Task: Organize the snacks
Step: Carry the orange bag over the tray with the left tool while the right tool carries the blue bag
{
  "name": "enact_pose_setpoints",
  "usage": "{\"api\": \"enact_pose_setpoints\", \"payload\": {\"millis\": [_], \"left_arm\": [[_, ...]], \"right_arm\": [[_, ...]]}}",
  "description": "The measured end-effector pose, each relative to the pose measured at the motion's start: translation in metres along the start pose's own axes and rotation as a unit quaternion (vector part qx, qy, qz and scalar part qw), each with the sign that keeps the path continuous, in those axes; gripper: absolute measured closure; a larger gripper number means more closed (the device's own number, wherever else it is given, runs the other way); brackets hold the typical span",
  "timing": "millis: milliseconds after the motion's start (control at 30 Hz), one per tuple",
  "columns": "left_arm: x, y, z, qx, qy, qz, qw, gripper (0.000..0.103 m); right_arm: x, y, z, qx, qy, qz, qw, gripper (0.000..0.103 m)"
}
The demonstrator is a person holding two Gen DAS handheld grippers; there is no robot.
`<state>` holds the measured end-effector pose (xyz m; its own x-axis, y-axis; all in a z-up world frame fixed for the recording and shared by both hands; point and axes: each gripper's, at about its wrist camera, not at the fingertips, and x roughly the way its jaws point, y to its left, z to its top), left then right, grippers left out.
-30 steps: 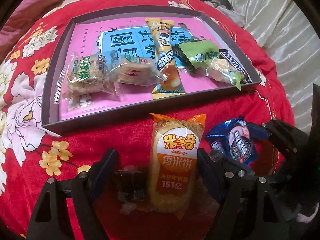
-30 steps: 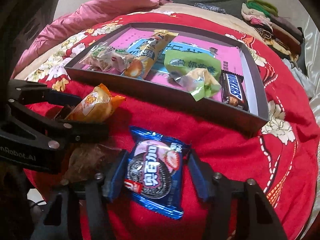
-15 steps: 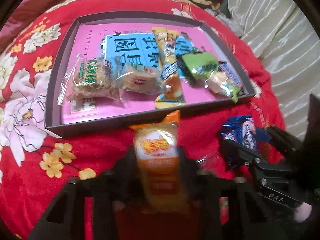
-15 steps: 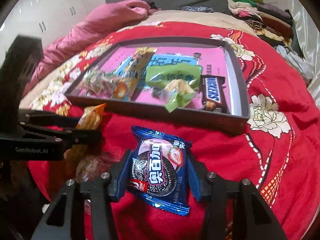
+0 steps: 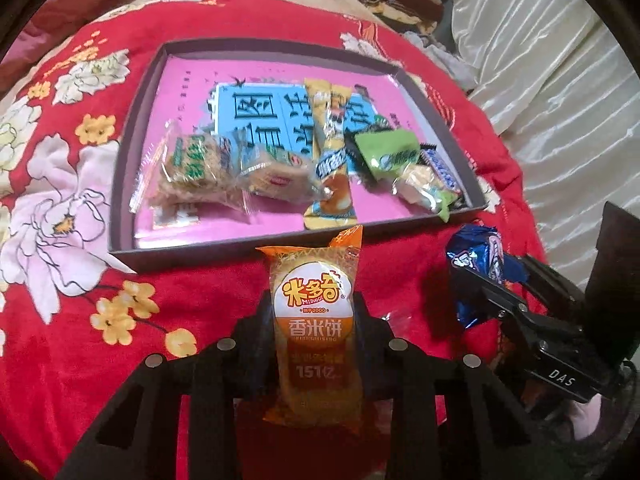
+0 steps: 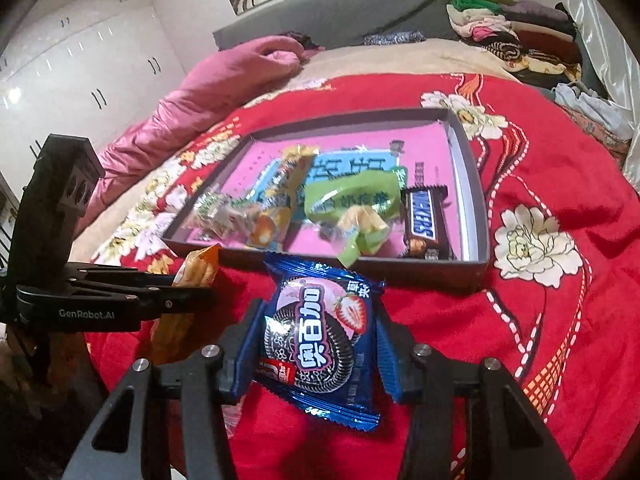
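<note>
Since a second ago our left gripper (image 5: 316,344) is clamping the rice cracker (image 5: 314,316) and our right gripper (image 6: 316,344) the cookie pack (image 6: 318,340), and we are lifting both toward the tray (image 5: 132,160).

Glossy plastic wrappers on the rice cracker pack (image 5: 314,316) (crinkly) and cookie pack (image 6: 320,336); cloth bedspread (image 6: 540,320).

A bed covered by a red floral blanket (image 6: 560,208) fills the room. A pink quilt (image 6: 208,88) lies bunched beside a grey headboard (image 6: 340,20). White wardrobe doors (image 6: 92,60) line one wall; folded clothes (image 6: 516,28) are stacked near cream curtains (image 5: 540,60).
</note>
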<state>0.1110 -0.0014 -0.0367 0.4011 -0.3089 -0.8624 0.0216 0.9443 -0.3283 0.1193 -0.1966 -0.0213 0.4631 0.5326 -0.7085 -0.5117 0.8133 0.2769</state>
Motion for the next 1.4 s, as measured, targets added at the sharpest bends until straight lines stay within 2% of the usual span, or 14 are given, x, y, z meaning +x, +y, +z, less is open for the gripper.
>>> {"api": "enact_pose_setpoints", "payload": {"millis": [533,933,1400], "left_arm": [[-0.031,-0.002,0.006,0.002,-0.037,0.004,0.9993,0.067],[-0.039,-0.002,0.012,-0.007,-0.059,0.0,0.9982,0.067],[-0.047,0.024,0.039,-0.037,-0.126,0.032,0.9908,0.067]], "right_arm": [[-0.016,-0.003,0.008,0.009,-0.044,0.012,0.999,0.053],[-0.025,-0.014,0.015,0.023,-0.072,0.003,0.997,0.052],[-0.031,-0.028,0.029,0.032,-0.111,-0.014,0.993,0.052]]}}
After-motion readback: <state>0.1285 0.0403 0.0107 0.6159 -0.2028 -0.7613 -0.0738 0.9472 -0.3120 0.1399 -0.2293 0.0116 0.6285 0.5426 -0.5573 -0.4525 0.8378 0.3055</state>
